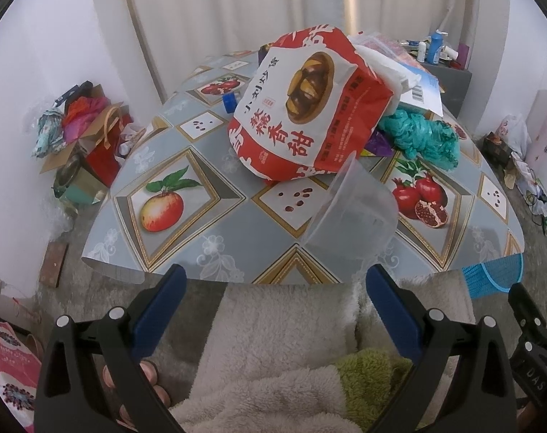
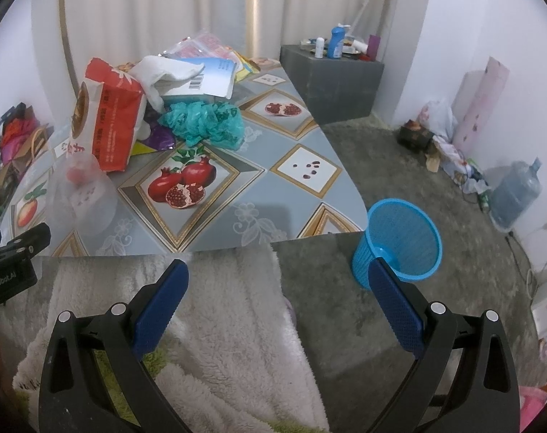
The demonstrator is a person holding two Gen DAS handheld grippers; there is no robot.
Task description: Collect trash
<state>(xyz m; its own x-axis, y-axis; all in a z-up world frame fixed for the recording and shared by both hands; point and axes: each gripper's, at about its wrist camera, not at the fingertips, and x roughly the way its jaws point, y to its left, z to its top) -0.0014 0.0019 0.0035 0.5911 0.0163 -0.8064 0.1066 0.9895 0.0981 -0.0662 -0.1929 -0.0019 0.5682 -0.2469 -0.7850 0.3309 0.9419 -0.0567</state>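
Clear plastic cup (image 1: 349, 213), tipped at the table (image 1: 187, 252) edge at twelve o'clock of the wide-jawed, empty left gripper (image 1: 270, 285), should be pinched gently by its rim, then carried to the blue bin (image 2: 399, 241) at one o'clock of the equally wide right gripper (image 2: 277, 278).

Red paper bag (image 1: 302, 108) upright, clear cup (image 1: 353, 209) tipped, teal bag (image 1: 421, 135) crumpled

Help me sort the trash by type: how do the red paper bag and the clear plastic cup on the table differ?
The paper bag is opaque, red and white with printed characters and a food picture; the cup is see-through and plain. The bag is bulkier and sits among the pile; the cup lies tipped on its side, nearer the table edge, its rim against the bag. Neither is in the blue basket yet.
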